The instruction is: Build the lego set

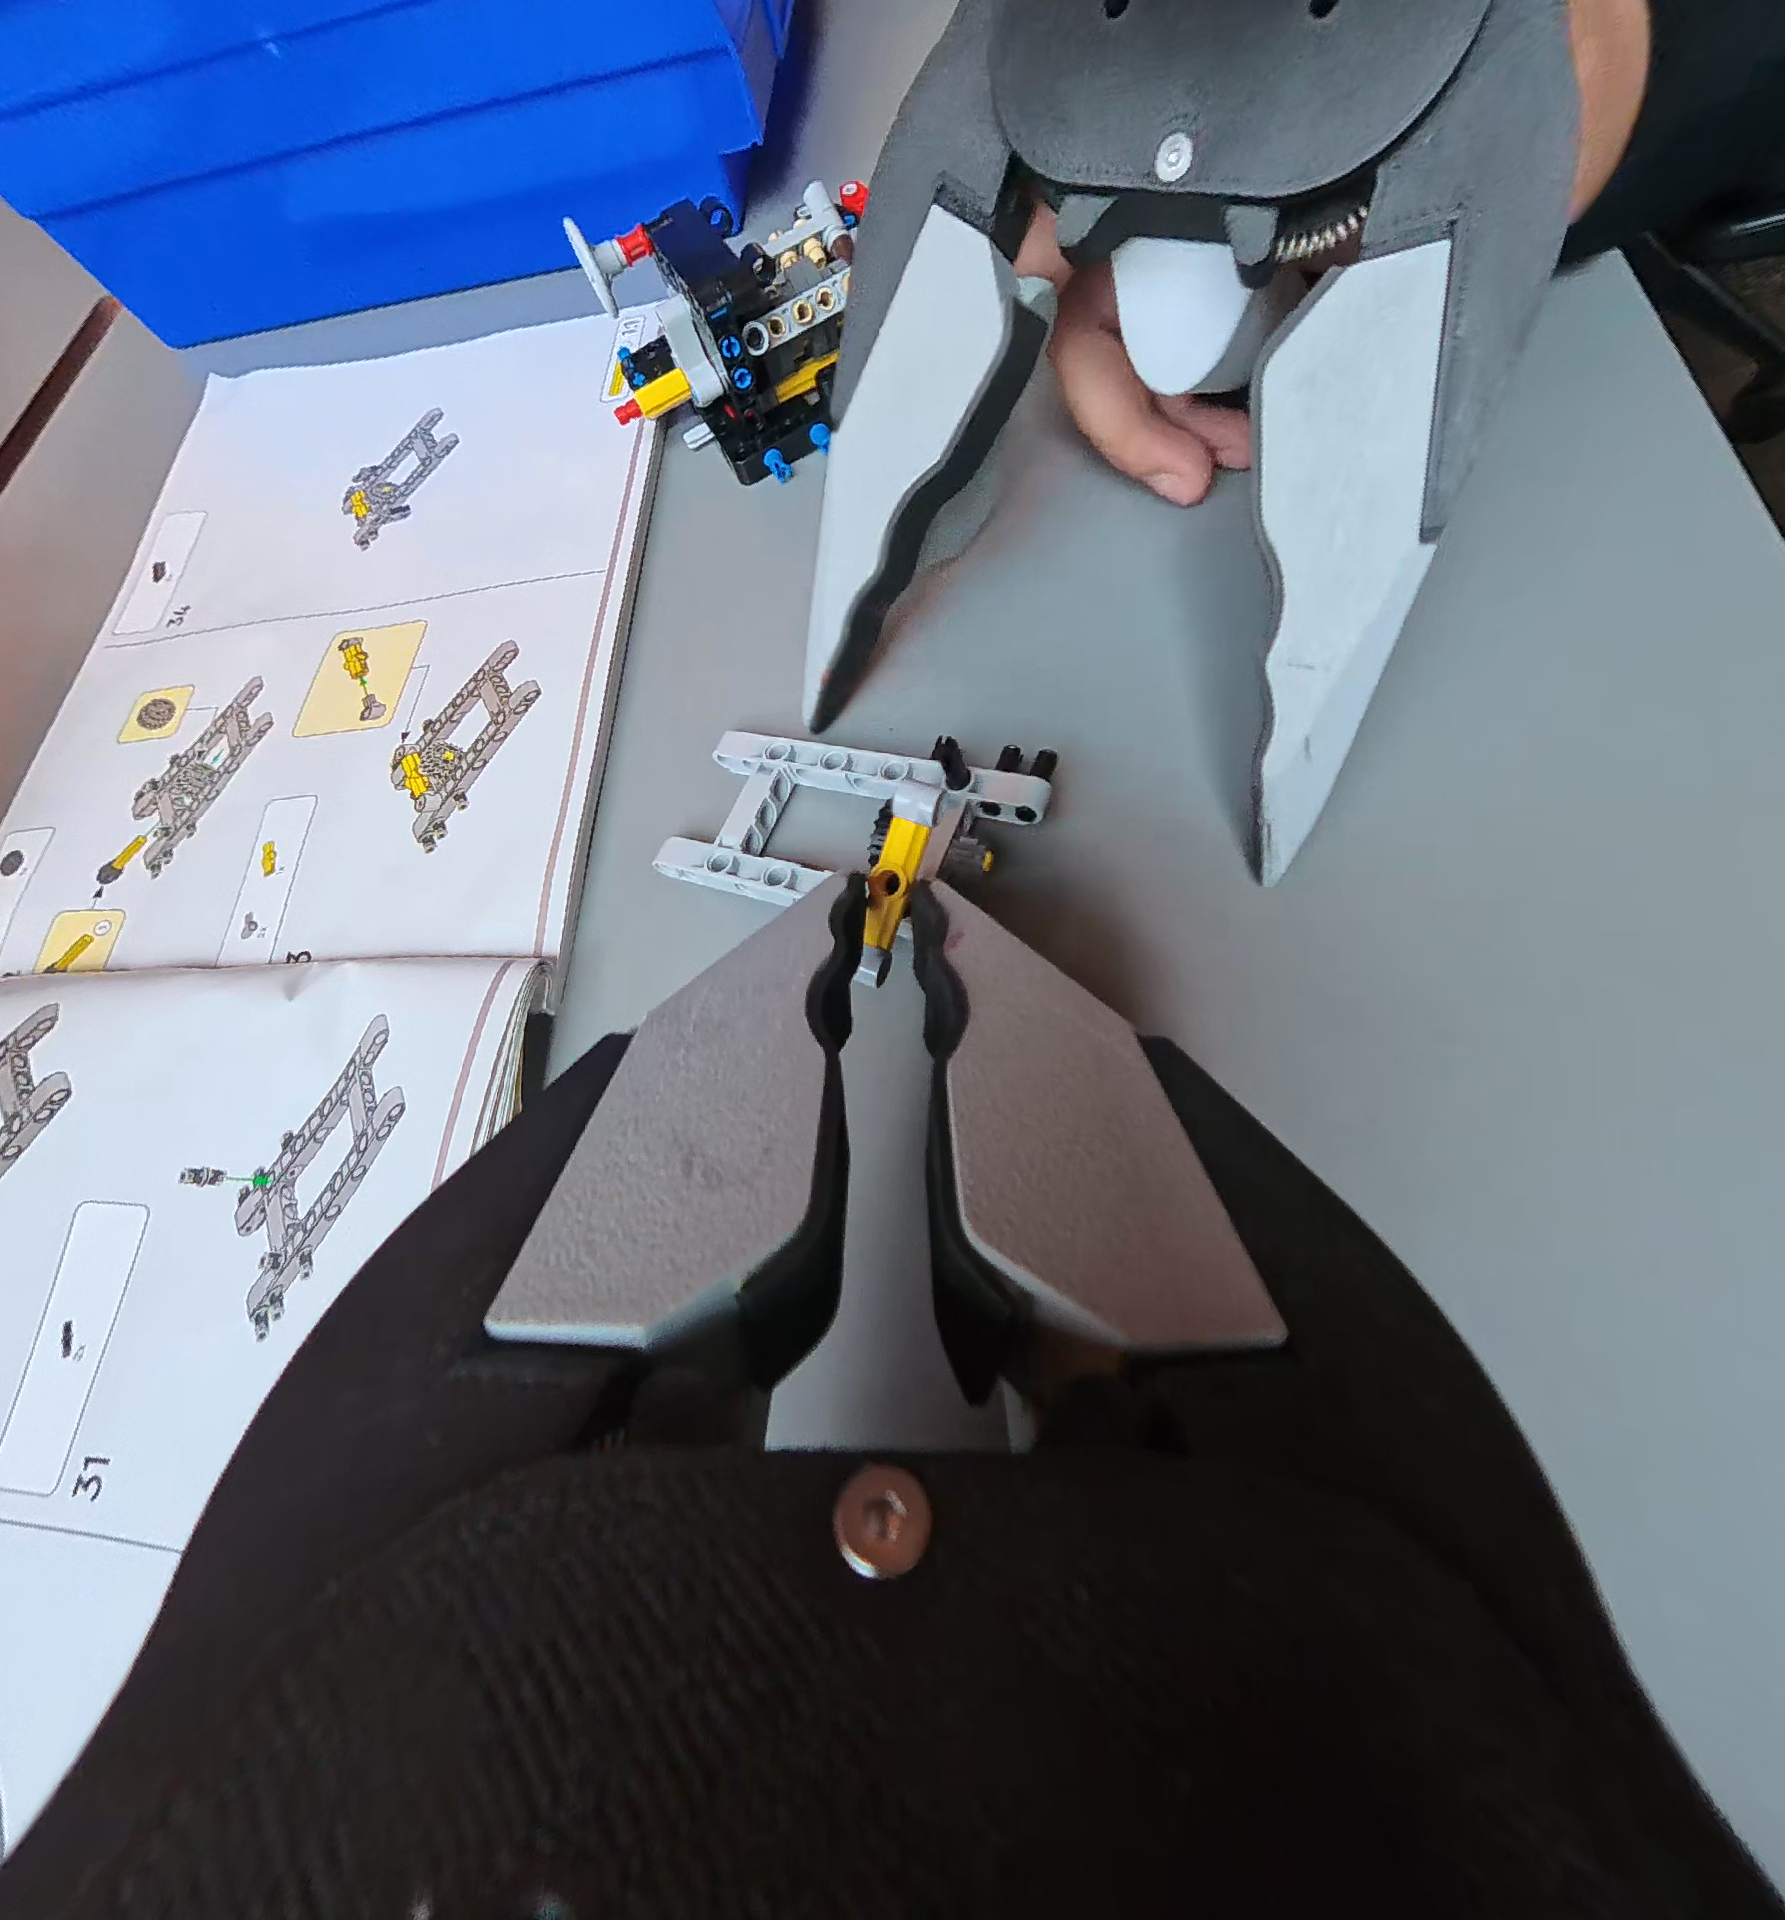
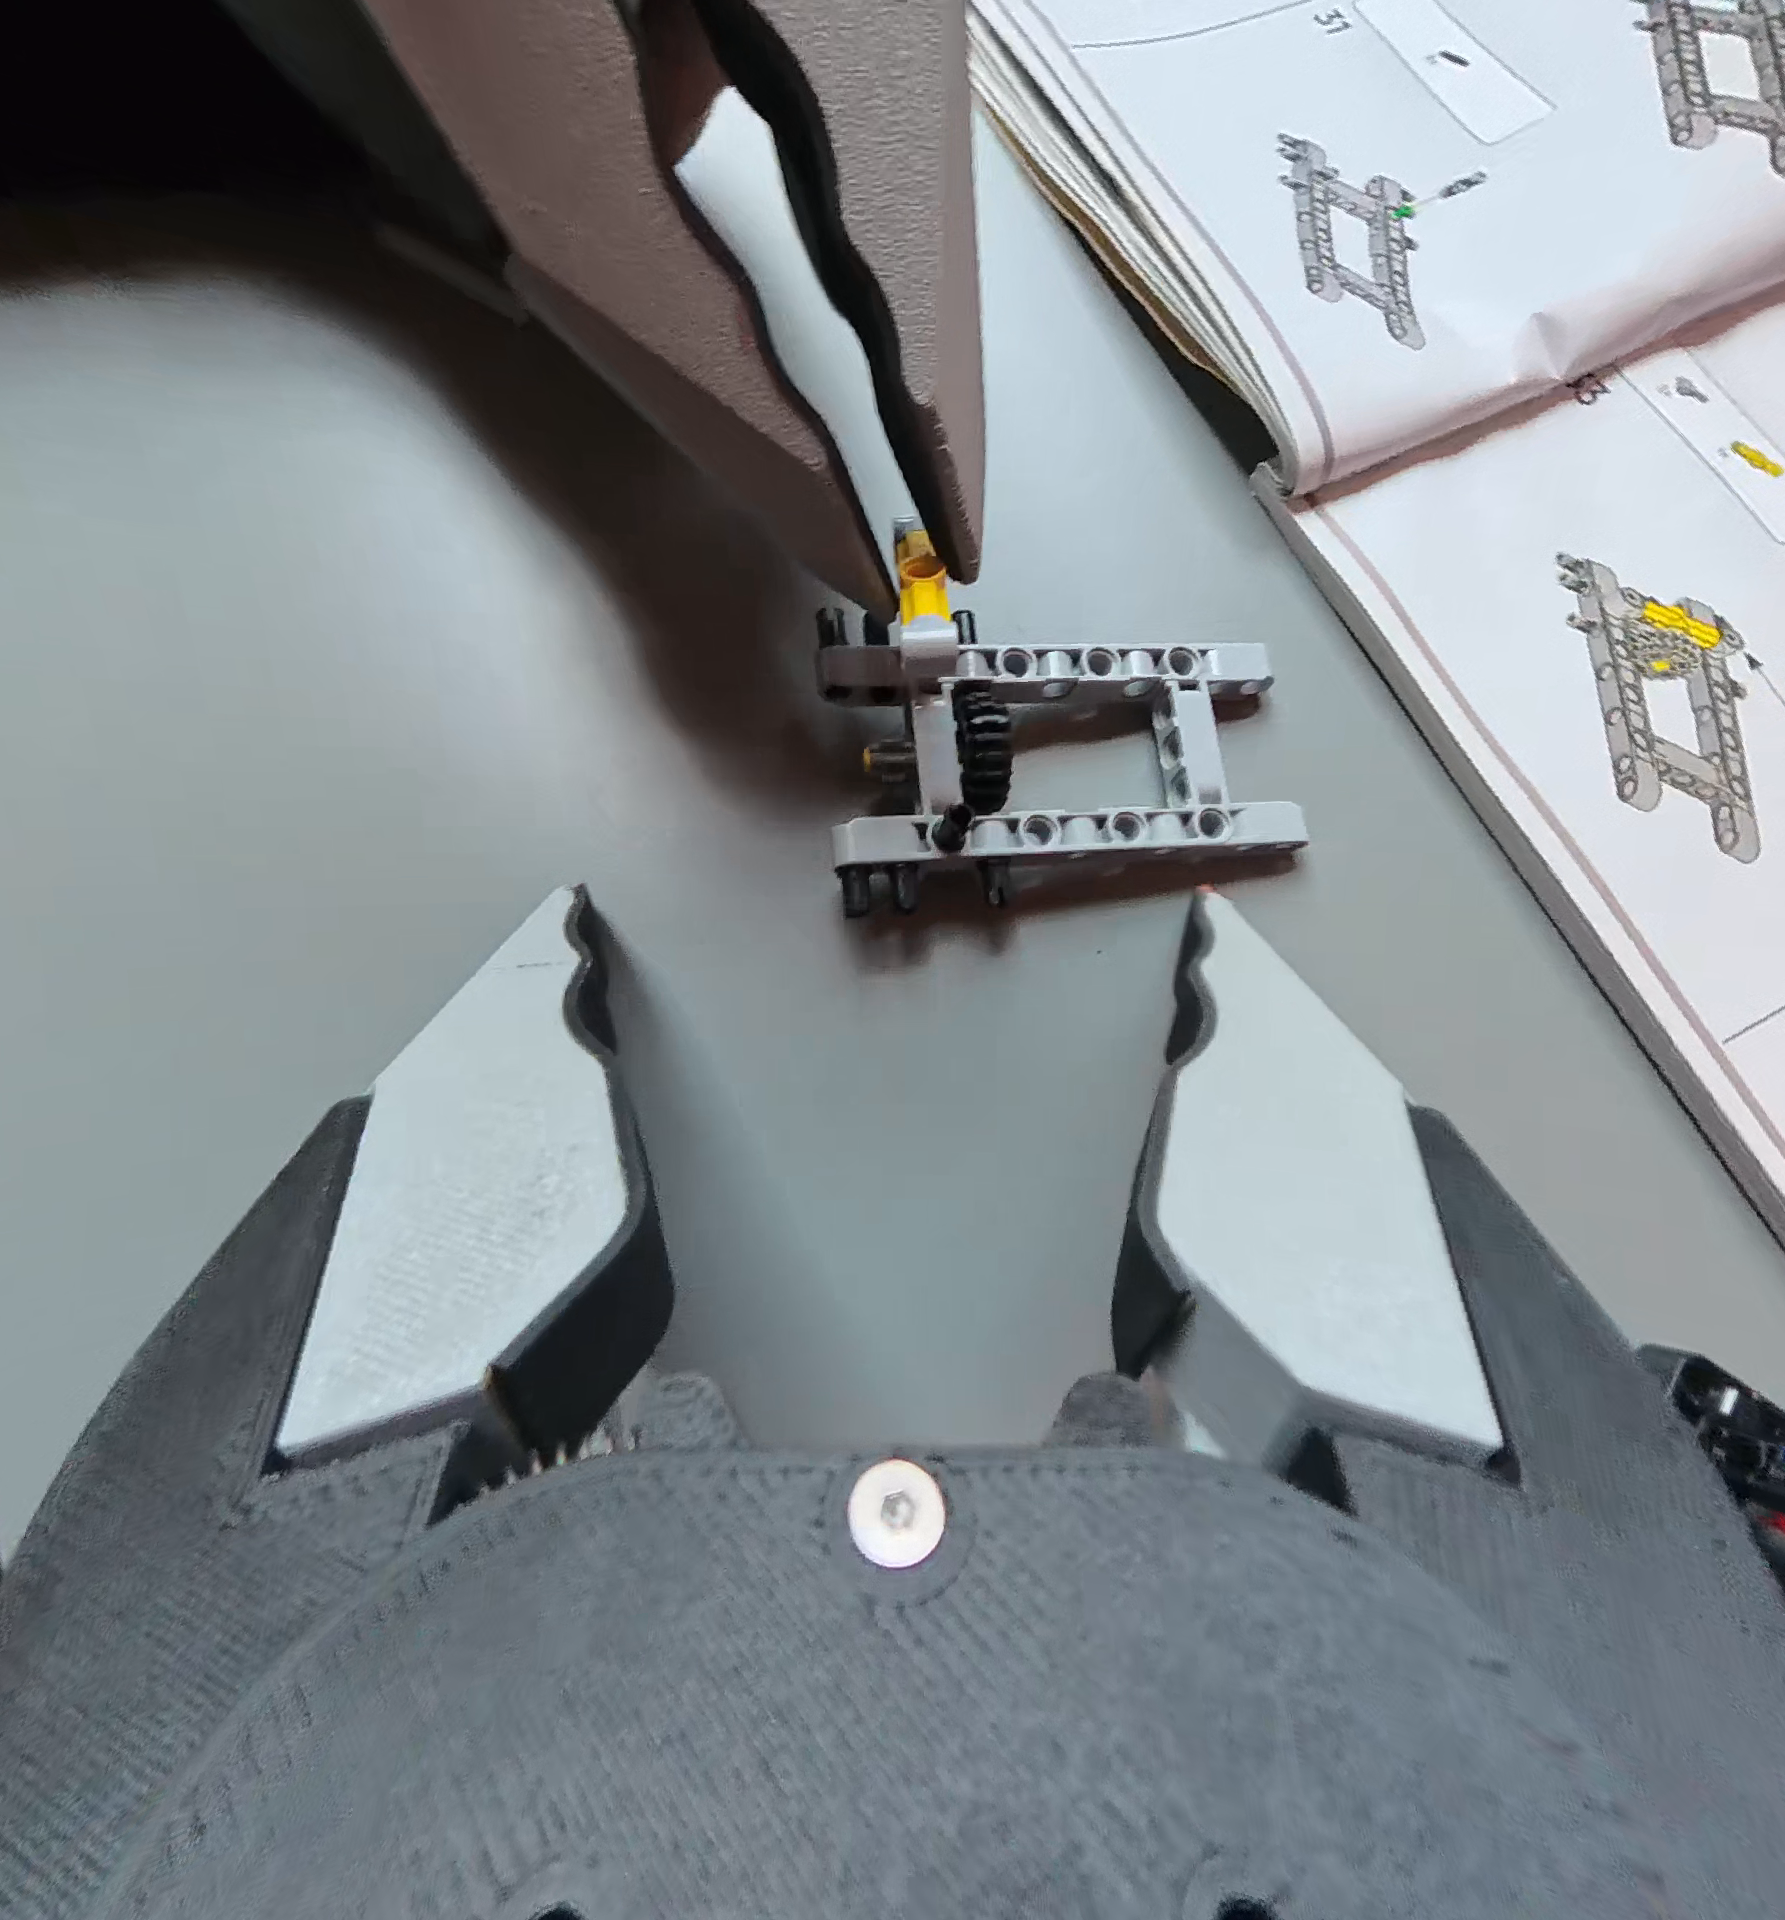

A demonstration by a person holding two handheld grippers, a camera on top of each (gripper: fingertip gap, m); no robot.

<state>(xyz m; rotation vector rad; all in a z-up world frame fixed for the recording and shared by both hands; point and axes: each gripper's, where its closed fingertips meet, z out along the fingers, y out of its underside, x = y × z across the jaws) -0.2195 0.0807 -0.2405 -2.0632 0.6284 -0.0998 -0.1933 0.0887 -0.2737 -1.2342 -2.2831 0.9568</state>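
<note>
A light grey lego frame (image 1: 815,805) of two beams and cross pieces lies flat on the grey table; it also shows in the right wrist view (image 2: 1075,748), with a black gear (image 2: 981,743) inside and black pins on its sides. My left gripper (image 1: 886,894) is shut on a yellow connector piece (image 1: 893,883) with a grey end, held at the frame's near beam. It also shows in the right wrist view (image 2: 924,577) on the yellow piece (image 2: 914,587). My right gripper (image 2: 888,914) is open and empty just short of the frame; the left wrist view shows it (image 1: 1044,800) above the far side.
An open instruction booklet (image 1: 296,727) lies left of the frame, also in the right wrist view (image 2: 1594,468). A larger black, grey and yellow lego assembly (image 1: 742,332) stands at the back by a blue bin (image 1: 348,135). A hand (image 1: 1148,416) holds the right gripper. The left gripper's tips are roughly 5 cm from the right gripper's.
</note>
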